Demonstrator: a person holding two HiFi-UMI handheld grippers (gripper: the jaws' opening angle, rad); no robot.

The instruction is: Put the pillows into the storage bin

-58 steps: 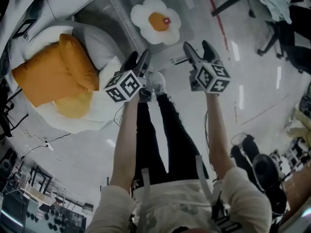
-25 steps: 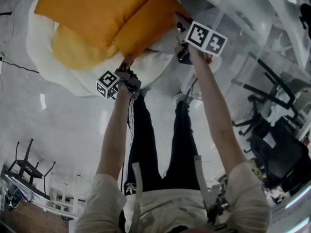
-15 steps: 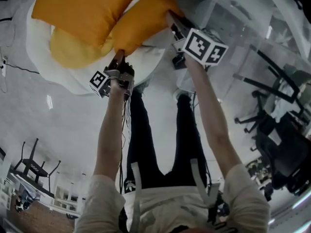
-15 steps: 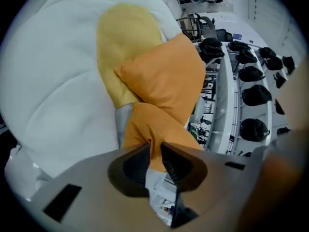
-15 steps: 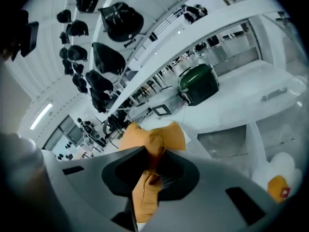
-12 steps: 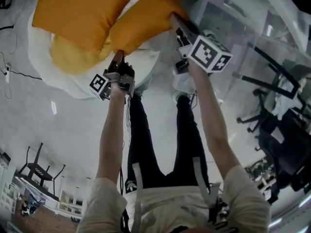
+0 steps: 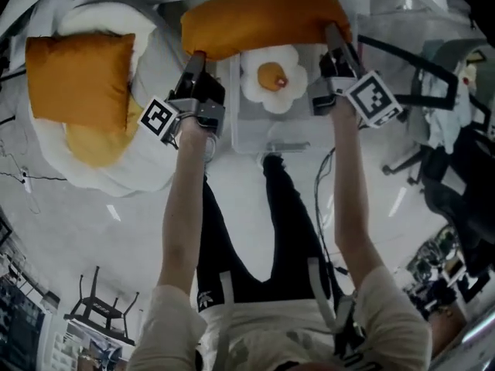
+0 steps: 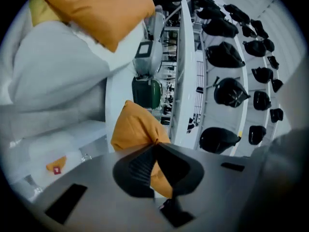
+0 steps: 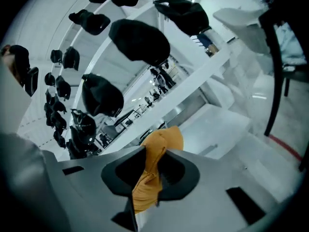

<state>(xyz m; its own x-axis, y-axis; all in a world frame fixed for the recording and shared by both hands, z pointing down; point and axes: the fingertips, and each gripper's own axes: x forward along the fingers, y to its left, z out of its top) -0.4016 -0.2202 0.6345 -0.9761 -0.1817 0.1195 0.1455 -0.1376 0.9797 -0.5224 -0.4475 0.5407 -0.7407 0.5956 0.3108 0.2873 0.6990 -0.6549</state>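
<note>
My left gripper (image 7: 196, 59) is clenched on one corner of an orange pillow (image 7: 263, 12); in the left gripper view the cloth is bunched tight between the pads, with the point of the corner sticking out past them. My right gripper (image 7: 334, 35) grasps the opposite corner. Its jaws have just been closing, and in the right gripper view a fold of orange fabric is pinched between them and hangs down behind the pads. Between the two grips the pillow stretches sideways, lifted clear of everything, and both my forearms reach out under it. Directly below it in the head view sits the clear storage bin (image 7: 267, 150), on the floor (image 7: 116, 230) in front of my feet. A fried-egg pillow (image 7: 271, 79), white with an orange yolk and a small red tag, lies inside the bin. Off to my left, well apart from the bin, a second orange pillow (image 7: 77, 76) rests on a large white cushion (image 7: 151, 165), partly covering a yellow patch (image 7: 97, 141) on it. Beyond, both gripper views show white racks (image 8: 186, 81) lined with dark rounded shapes (image 9: 140, 40). An office chair (image 7: 456, 176) stands at my far right.
</note>
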